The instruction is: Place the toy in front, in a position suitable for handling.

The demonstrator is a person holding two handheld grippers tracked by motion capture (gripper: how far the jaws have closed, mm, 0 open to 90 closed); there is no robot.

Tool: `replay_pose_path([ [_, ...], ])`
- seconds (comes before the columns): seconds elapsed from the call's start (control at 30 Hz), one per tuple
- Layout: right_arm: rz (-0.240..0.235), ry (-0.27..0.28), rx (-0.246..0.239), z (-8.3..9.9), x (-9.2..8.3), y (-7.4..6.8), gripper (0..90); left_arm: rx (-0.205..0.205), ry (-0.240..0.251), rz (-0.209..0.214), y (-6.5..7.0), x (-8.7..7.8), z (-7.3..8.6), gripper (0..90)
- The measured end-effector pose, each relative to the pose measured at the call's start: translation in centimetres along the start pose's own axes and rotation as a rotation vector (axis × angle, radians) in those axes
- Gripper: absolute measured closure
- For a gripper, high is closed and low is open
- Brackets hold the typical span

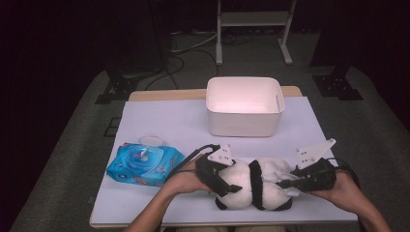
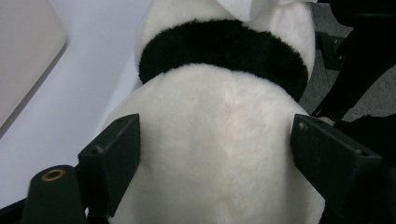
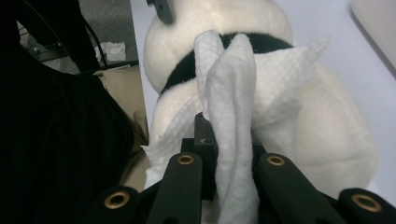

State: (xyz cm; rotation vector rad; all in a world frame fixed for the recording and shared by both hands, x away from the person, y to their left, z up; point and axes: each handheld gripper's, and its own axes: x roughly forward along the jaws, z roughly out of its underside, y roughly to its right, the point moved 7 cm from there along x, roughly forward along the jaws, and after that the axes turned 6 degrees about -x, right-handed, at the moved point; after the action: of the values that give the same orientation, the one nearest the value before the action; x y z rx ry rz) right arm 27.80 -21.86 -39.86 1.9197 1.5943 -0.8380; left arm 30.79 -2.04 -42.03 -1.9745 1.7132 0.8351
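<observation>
Panda plush [image 1: 254, 186] lies on its side on the white sheet covering the table [image 1: 164, 123], close to the near edge, with its black band roughly at mid-body. Beyond the table's far edge from the panda plush, the room is dark; grey floor, cables and a white frame leg stand there.

Free sheet extends behind the panda plush up to the white bin [image 1: 244, 106]. That bin stands at the far edge, well apart from the panda plush; its visible interior holds nothing I can make out. Left of the panda plush, near but not touching, lies the blue wipe pack [image 1: 144, 164] with its round lid flap raised.

My left claw [image 1: 221, 181] stands wide, one pad on each flank of the white body, seated against the fur. My right claw [image 1: 290, 183] is closed narrow on a white wipe [image 3: 236, 93], which rises crumpled from between the pads and rests against the panda plush at its black band.
</observation>
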Motion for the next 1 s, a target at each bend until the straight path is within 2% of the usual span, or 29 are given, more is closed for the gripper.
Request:
replay_pose_path([
  [0.2, 0.002, -0.012, -0.032, -1.6, 0.0, 0.3, 83.0, 0.025, 0.006, -0.006, 0.2, 0.2, -0.1, 17.4],
  [0.4, -0.01, -0.03, -0.062, -3.3, 1.2, 1.0, 83.0, 0.033, 0.0, -0.007, 0.4, 0.2, -0.1, 18.4],
  [0.53, -0.013, -0.038, -0.054, -3.8, 1.8, 1.8, 83.0, 0.038, -0.003, -0.008, 0.4, 0.2, 0.0, 18.5],
  [0.63, 0.0, -0.026, -0.033, -3.4, 1.4, 2.4, 82.9, 0.035, -0.001, -0.006, 0.3, 0.1, -0.1, 19.3],
  [0.67, 0.007, -0.012, -0.006, -2.9, 0.9, 2.8, 82.8, 0.032, 0.003, -0.006, 0.2, 0.1, -0.1, 19.3],
  [0.8, 0.009, 0.004, 0.01, -2.1, 0.5, 2.9, 82.7, 0.028, 0.004, -0.004, 0.1, 0.0, -0.2, 19.2],
  [1.0, 0.016, 0.046, 0.063, -0.3, -0.7, 2.7, 82.6, 0.01, 0.007, -0.002, 0.1, -0.1, -0.3, 18.9],
])
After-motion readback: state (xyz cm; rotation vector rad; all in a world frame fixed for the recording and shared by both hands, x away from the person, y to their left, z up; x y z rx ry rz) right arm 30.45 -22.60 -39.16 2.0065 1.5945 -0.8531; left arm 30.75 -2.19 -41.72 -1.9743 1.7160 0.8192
